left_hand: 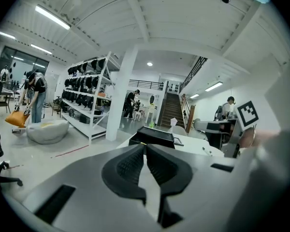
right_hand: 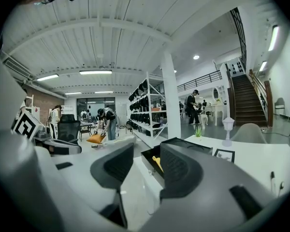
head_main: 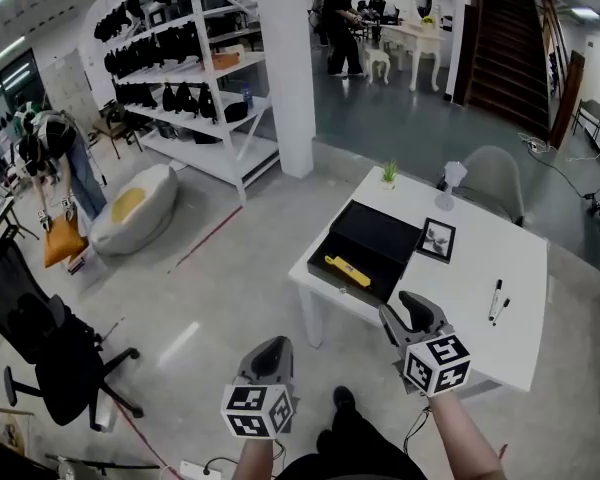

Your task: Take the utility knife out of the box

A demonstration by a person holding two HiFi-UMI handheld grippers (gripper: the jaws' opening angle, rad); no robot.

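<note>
**Approach stage: knife in the box, both grippers short of it**

The yellow plastic utility knife lies flat on the floor of the open black rectangular box, towards the wall nearest the person. The box sits at the near-left corner of the white rectangular table. It stands open, so the knife can be reached from above without any further step.

**Right gripper**
- It is held at the table's near edge, well apart from the box, and points towards it at a shallow downward tilt.
- The jaws are spread wide and nothing lies between the pads.
- In the right gripper view the knife shows in the gap between the jaws. This suggests the right gripper is lined up to make the pick.

**Left gripper**
- It is held off the table, above the floor and to the left of the right gripper.
- The jaws meet at the tips and carry nothing.
- Its likely role is support, such as steadying the box.

**Surroundings**
- A small black-framed picture lies just beside the box's right side.
- Two black marker pens lie near the table's right edge.
- Neither item lies between the right gripper and the knife.

**Caution**
- The knife lies low and close to the front wall.
- A shallow approach may strike that wall first, so a steeper entry from above is advised
</note>
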